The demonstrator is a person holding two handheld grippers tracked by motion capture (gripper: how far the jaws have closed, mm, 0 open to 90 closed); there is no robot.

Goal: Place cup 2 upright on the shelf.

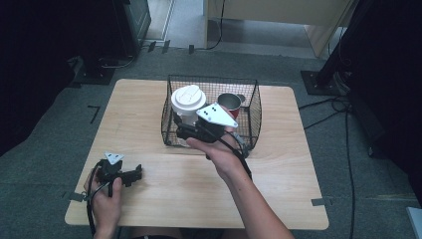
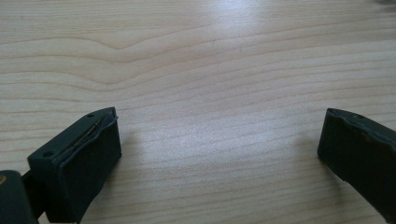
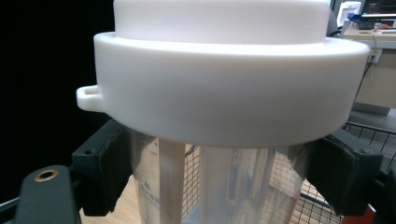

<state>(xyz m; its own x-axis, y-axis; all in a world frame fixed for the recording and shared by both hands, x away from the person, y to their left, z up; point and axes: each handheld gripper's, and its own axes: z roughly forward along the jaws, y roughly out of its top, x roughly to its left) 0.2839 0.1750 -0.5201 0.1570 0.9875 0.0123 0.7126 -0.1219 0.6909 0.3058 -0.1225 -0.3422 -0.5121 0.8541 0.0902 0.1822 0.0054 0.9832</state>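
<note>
Clear cup (image 1: 185, 110) with white lid (image 1: 188, 97) held over the wire basket (image 1: 249, 130).
Your right gripper (image 1: 181, 125) clamps the cup just under its lid, above the basket's near-left corner; your left gripper (image 1: 135, 174) rests wide open near the table's (image 1: 149, 109) near-left corner.

Matt white plastic lid (image 3: 224, 88), clear bottle (image 3: 219, 186), wire basket (image 1: 251, 107)

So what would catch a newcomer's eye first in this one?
The right claw is clamped on a clear bottle with a big white lid, held over the black wire basket at the table's centre. A metal cup sits inside the basket. The left claw rests open on the wooden table, near left.
</note>
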